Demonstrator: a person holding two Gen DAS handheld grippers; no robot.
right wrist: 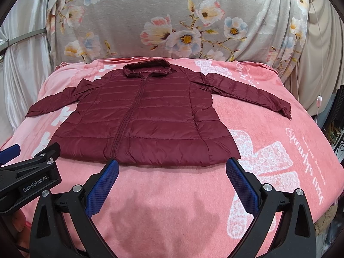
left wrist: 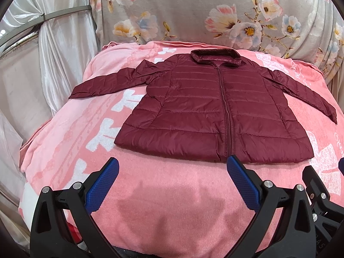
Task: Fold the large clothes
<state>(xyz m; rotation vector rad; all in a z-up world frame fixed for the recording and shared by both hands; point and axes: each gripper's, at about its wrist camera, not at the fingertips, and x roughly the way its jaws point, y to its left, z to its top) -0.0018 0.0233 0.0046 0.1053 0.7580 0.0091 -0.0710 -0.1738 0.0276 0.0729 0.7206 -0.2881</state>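
Burgundy quilted puffer jacket (left wrist: 204,111); pink blanket (left wrist: 150,193) with white bows; grey floral cloth (left wrist: 193,10); blue-padded black claws.

Bare pink blanket (left wrist: 163,204) lies open between both tongs and the hem of the maroon puffer jacket (left wrist: 206,111), giving a clear approach. The left tongs (left wrist: 173,167) and right tongs (right wrist: 172,168) hang side by side, close enough to crowd each other. Behind the jacket, floral fabric (right wrist: 172,21) rises like a wall; a white curtain (left wrist: 60,64) closes the left side.
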